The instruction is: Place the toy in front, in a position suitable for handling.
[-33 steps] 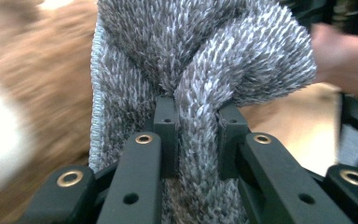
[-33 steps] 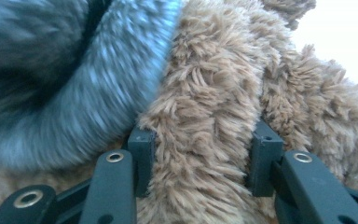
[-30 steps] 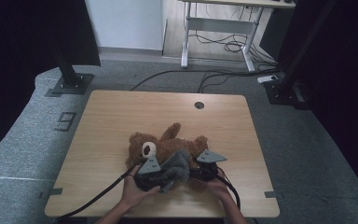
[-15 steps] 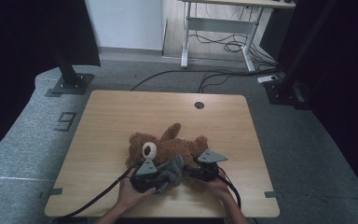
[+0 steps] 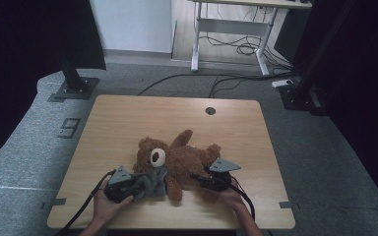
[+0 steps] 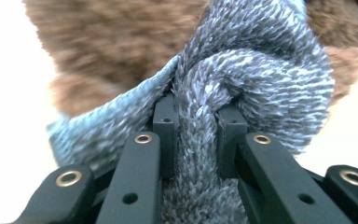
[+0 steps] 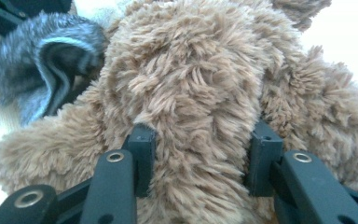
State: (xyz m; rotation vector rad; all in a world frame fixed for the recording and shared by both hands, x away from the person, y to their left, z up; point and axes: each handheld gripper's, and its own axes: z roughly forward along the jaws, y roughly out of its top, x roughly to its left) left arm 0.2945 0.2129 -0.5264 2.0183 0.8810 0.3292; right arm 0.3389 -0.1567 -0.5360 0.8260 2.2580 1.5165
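Brown plush fills the lower middle of the high view: the bear (image 5: 184, 160) lies on the wooden surface (image 5: 128, 118), head left, long axis running left to right. The grey knit (image 5: 147, 182) sits at its lower left, held by the left tongs (image 5: 128, 189); the right tongs (image 5: 207, 181) meet the bear's lower right, so the knit lies left of the limb it seems meant for.

In the left gripper view, the left tongs (image 6: 193, 135) pinch a bunched fold of knit (image 6: 242, 79), bear (image 6: 116, 42) above.

In the right gripper view, the right tongs (image 7: 200, 144) clamp a plush limb of the bear (image 7: 191, 79); the knit (image 7: 51, 60) gapes at upper left.
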